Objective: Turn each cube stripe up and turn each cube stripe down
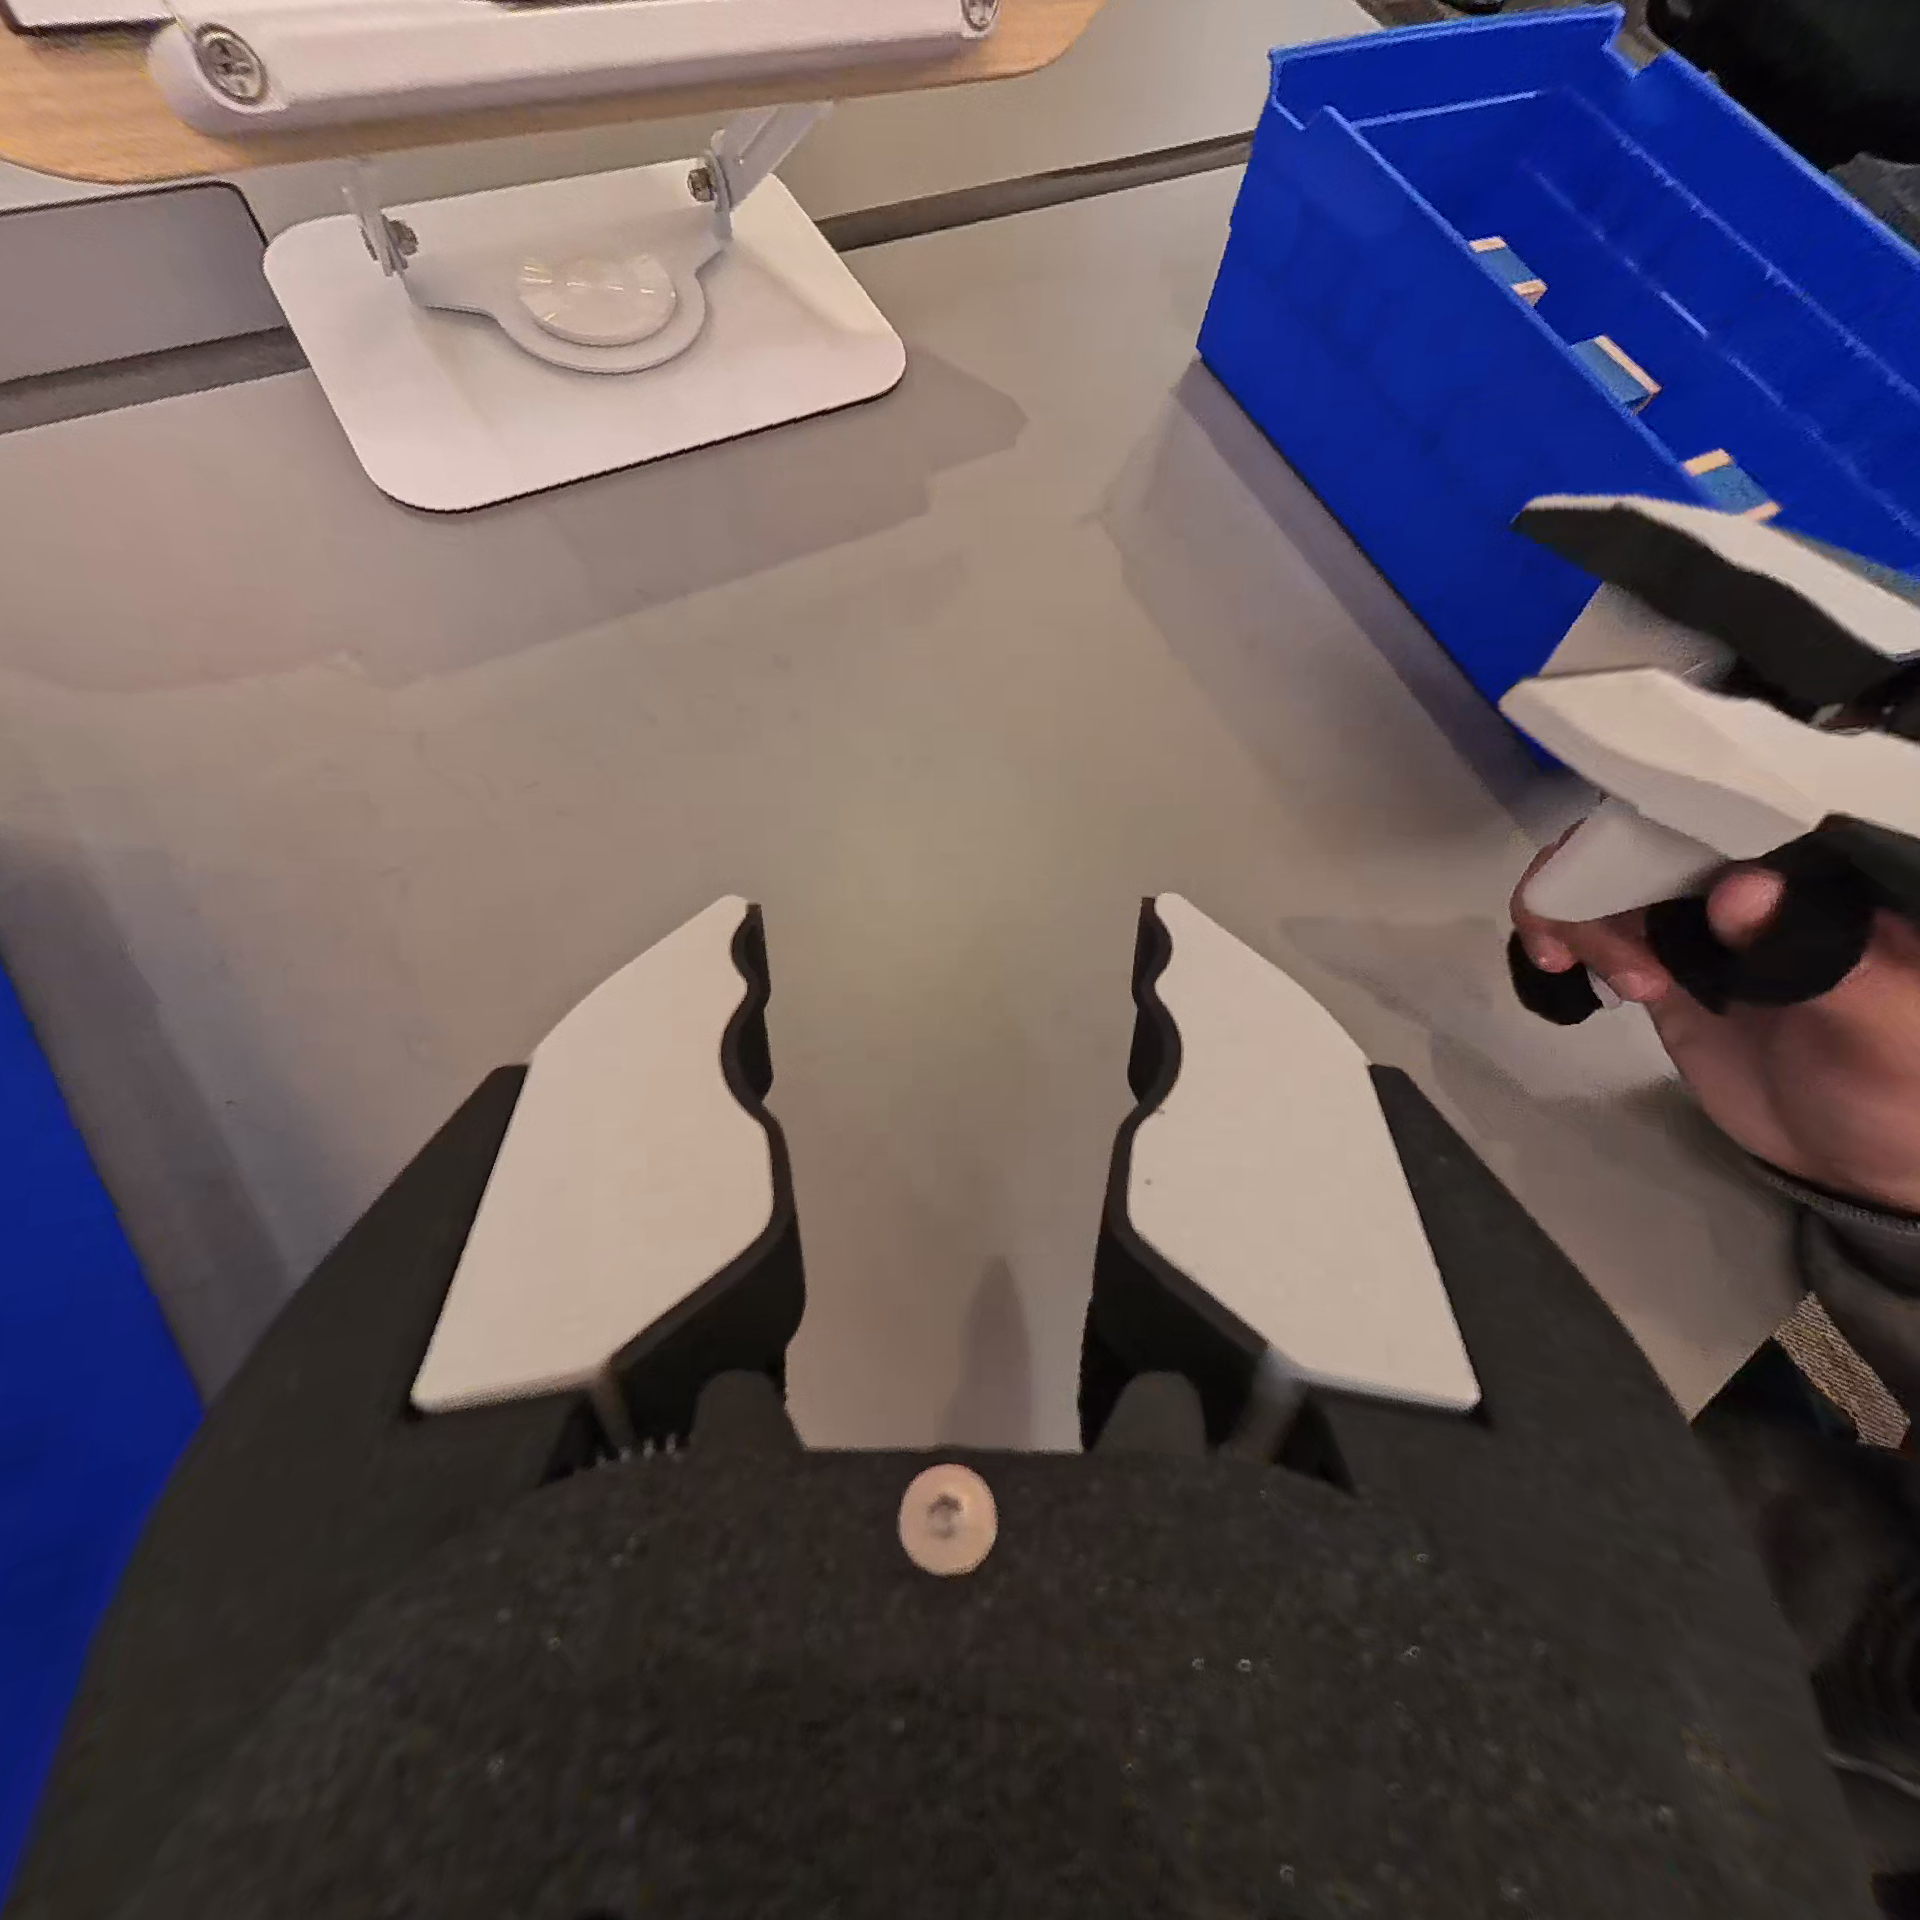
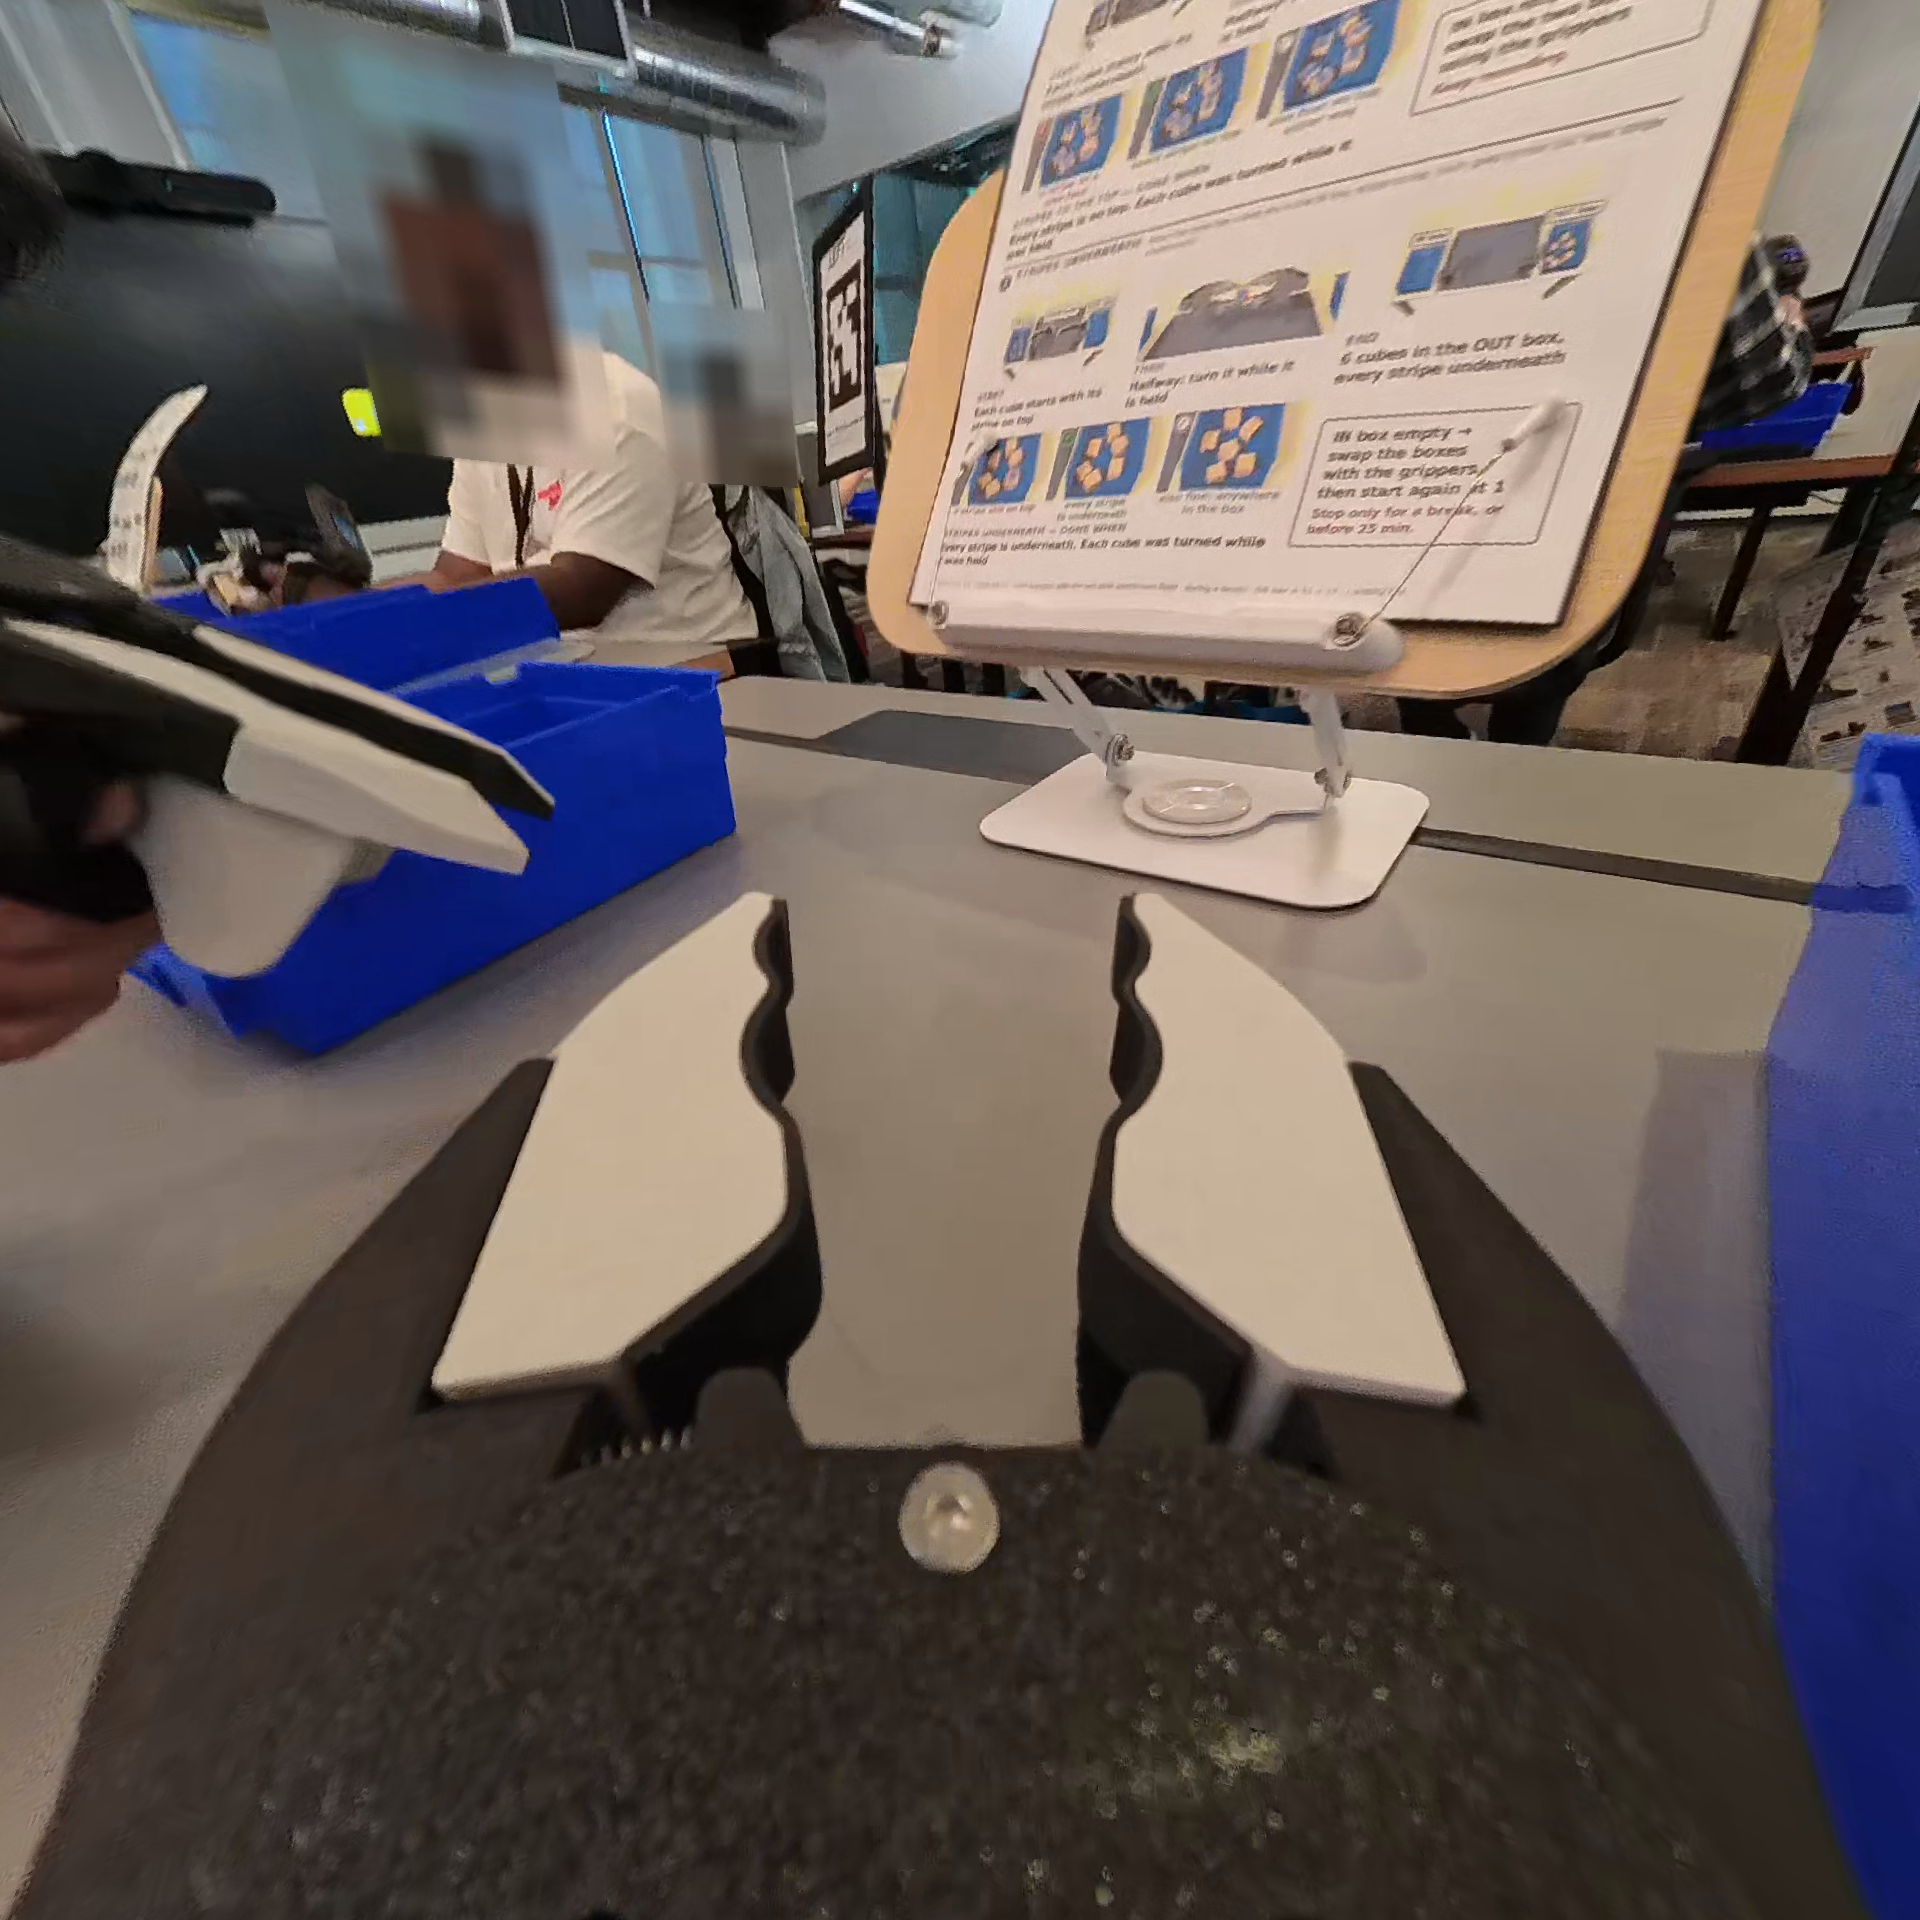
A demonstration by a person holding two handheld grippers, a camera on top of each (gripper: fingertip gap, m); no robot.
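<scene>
The left gripper (image 1: 951,914) hangs over the bare grey table (image 1: 831,675), its jaws parted wide with nothing between them. Ahead and to its right sits a blue bin (image 1: 1455,416); inside it, wooden cubes (image 1: 1616,379) with blue stripes show only as corners above the near wall — which way each stripe faces I cannot tell. Straight ahead stands a white stand (image 1: 582,343).

The right gripper (image 2: 951,914) is likewise spread open and empty above the table. Off to its left lies another blue bin (image 2: 582,790), partly hidden by the other gripper held in a hand (image 2: 42,966). Ahead, the stand props up an instruction sheet (image 2: 1299,312) — more blue plastic crowds the right edge.
</scene>
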